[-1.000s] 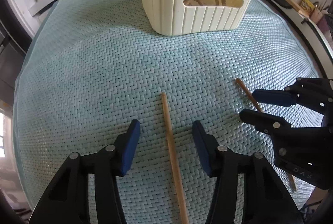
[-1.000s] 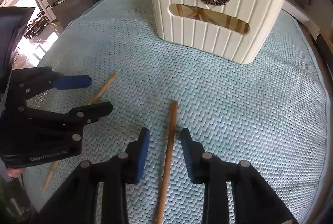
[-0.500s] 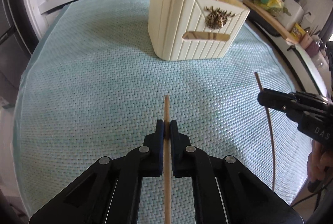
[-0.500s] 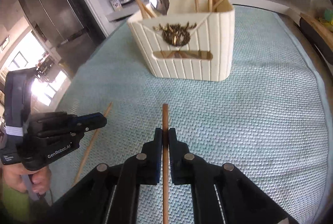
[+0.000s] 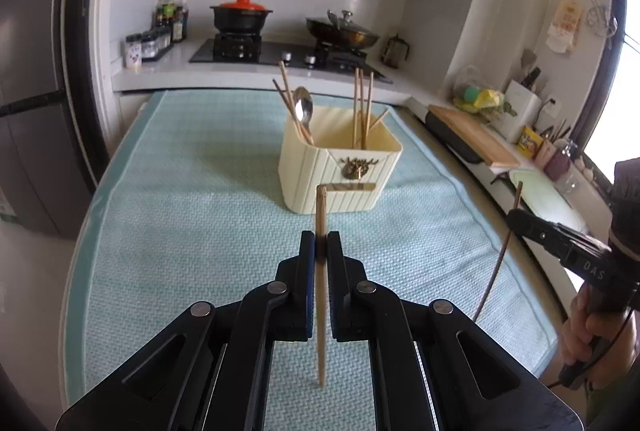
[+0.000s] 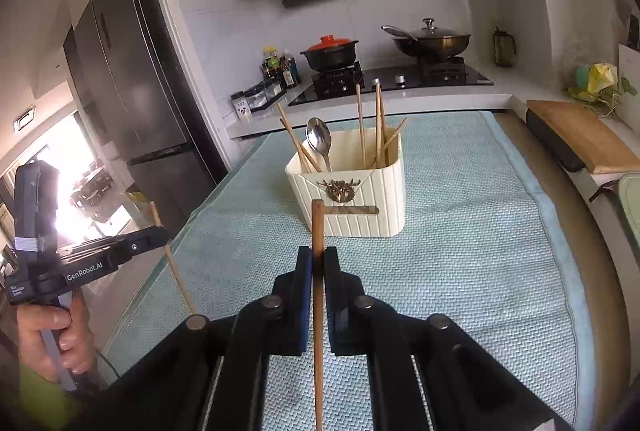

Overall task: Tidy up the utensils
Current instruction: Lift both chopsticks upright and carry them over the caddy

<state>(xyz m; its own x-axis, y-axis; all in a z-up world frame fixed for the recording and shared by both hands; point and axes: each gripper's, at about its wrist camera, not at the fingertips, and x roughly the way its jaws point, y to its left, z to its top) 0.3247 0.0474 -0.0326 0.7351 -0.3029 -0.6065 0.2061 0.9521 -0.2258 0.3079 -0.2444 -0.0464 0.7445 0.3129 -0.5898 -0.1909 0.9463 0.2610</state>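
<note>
Left wrist cam: left gripper [image 5: 321, 245] is sitting clenched on a pale wooden chopstick [image 5: 321, 215], pads [image 5: 307, 251] pressing it from both sides w/ no gap showing. Stick is running lengthwise btwn the fingers, blunt end poking out past the tips toward the cream utensil holder [image 5: 340, 167], thin end hanging back under the gripper body, above the teal woven mat [image 5: 180, 199]. Holder is standing upright on the mat, well ahead of the tips, w/ a brass deer badge on its front; a spoon [image 5: 303, 109] and several chopsticks are sticking up out of it. At the right edge the right gripper [image 5: 516, 217] is showing side-on, a hand wrapping its handle, a darker chopstick [image 5: 500, 259] pinched at its tip and slanting down over the mat edge. Right wrist cam: right gripper [image 6: 318, 259] is likewise gripping that darker chopstick [image 6: 318, 231], fingers closed tight on it, blunt end pointing at the holder [image 6: 360, 199], which is sitting ahead on the mat [image 6: 460, 231]. Left gripper [image 6: 158, 233] is appearing at far left, held off the mat's left edge, the pale stick [image 6: 172, 259] clamped at its tip and angling down. Behind the mat a stove is carrying a red-lidded pot [image 6: 330, 51] and a wok [image 6: 430, 41].
</note>
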